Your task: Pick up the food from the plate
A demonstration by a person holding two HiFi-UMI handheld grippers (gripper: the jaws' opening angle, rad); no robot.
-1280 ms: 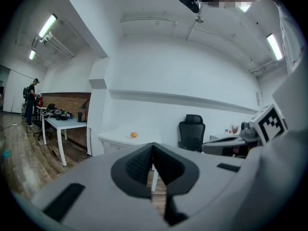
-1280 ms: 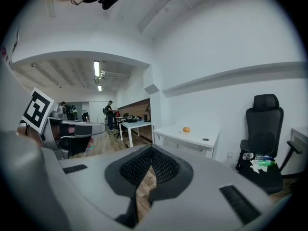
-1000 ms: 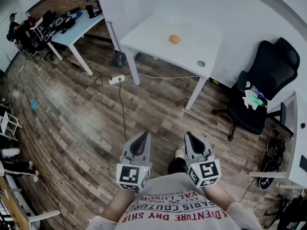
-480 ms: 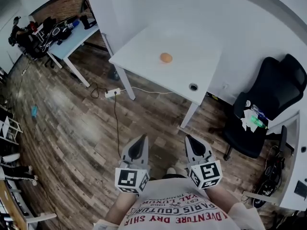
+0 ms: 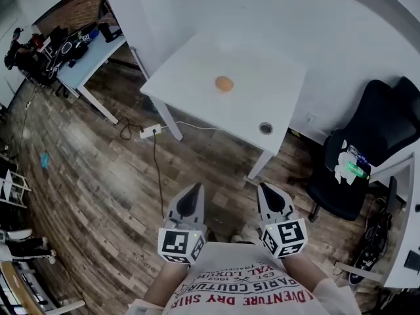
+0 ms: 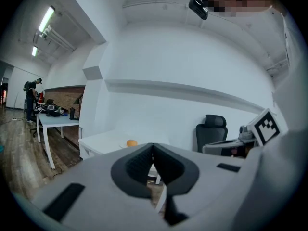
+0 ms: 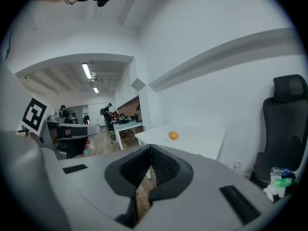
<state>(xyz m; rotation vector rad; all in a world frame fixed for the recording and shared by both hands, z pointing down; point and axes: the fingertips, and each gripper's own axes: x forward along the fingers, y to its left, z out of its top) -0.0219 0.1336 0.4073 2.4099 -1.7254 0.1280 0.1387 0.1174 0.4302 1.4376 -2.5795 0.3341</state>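
Head view: wood-plank floor [image 5: 98,169] lies under both grippers. Beyond it stands a white table [image 5: 262,90] bearing round orange food [image 5: 224,83] on a pale plate [image 7: 166,139]. Beside the table is a black office chair [image 5: 367,143]. The left gripper [image 5: 195,189] and right gripper [image 5: 263,189], well short of the table, are clenched empty.

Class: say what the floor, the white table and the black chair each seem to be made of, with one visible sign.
Floor: wood or wood-look planks with a slight sheen; grain and plank seams show.
Table: smooth matt white top, probably laminate or painted board; white legs, perhaps metal.
Chair: black and dull, probably fabric or mesh; too small to tell.
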